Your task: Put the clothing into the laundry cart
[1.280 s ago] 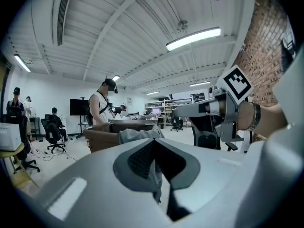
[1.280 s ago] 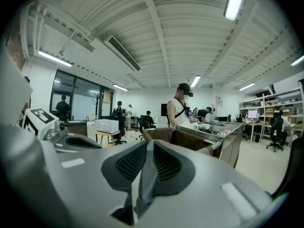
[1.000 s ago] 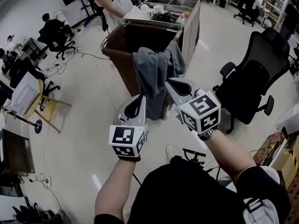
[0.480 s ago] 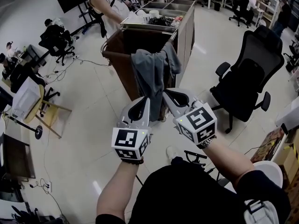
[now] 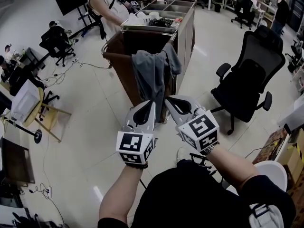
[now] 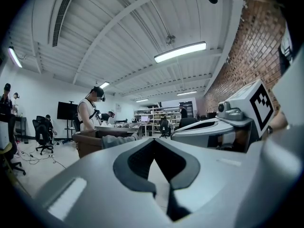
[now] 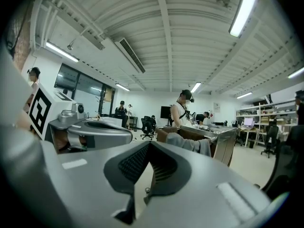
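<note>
Grey-shelled left gripper (image 5: 146, 106) and right gripper (image 5: 170, 101), held side by side and close together, noses pointing forward over pale floor (image 5: 95, 127).

Left: fingertips pressed together, nothing between them. Right: the same, tips meeting and empty.

Ahead of both noses, touching neither: grey garment (image 5: 152, 75) draped over the near rim of the brown laundry cart (image 5: 118, 46). Most of the cloth hangs down the cart's outer wall, with only the top edge folded over the rim.

Steel trolley (image 5: 185, 32) with trays on top stands against the cart's far side. Person in a white sleeveless top (image 5: 102, 4) stands beside the cart's far corner.

Black office chair (image 5: 247, 80) off to the right, well apart from the cart.
</note>
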Tool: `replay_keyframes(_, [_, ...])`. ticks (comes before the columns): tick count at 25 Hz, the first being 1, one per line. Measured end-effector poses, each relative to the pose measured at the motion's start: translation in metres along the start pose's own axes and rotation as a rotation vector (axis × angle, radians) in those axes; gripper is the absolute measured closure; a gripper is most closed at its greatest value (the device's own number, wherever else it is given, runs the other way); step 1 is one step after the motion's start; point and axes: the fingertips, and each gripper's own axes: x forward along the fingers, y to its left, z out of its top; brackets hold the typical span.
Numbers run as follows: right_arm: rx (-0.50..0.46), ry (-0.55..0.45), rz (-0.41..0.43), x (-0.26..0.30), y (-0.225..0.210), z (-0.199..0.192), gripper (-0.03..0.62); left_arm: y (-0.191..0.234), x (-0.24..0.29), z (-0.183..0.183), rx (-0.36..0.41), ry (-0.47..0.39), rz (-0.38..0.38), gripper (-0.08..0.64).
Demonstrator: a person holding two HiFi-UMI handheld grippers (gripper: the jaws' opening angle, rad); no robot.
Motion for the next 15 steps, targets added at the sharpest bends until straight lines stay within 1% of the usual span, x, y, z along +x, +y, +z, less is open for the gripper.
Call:
replay_keyframes(9, [-0.009, 0.004, 0.004, -0.009, 0.006, 0.002, 0.592, -0.008, -0.002, 0.006, -0.022, -0.006, -0.013, 0.557])
replay_keyframes(15, [-0.021, 0.008, 0.009, -0.011, 0.009, -0.005, 0.592, -0.006, -0.002, -0.006, -0.046, -0.005, -0.012, 0.557])
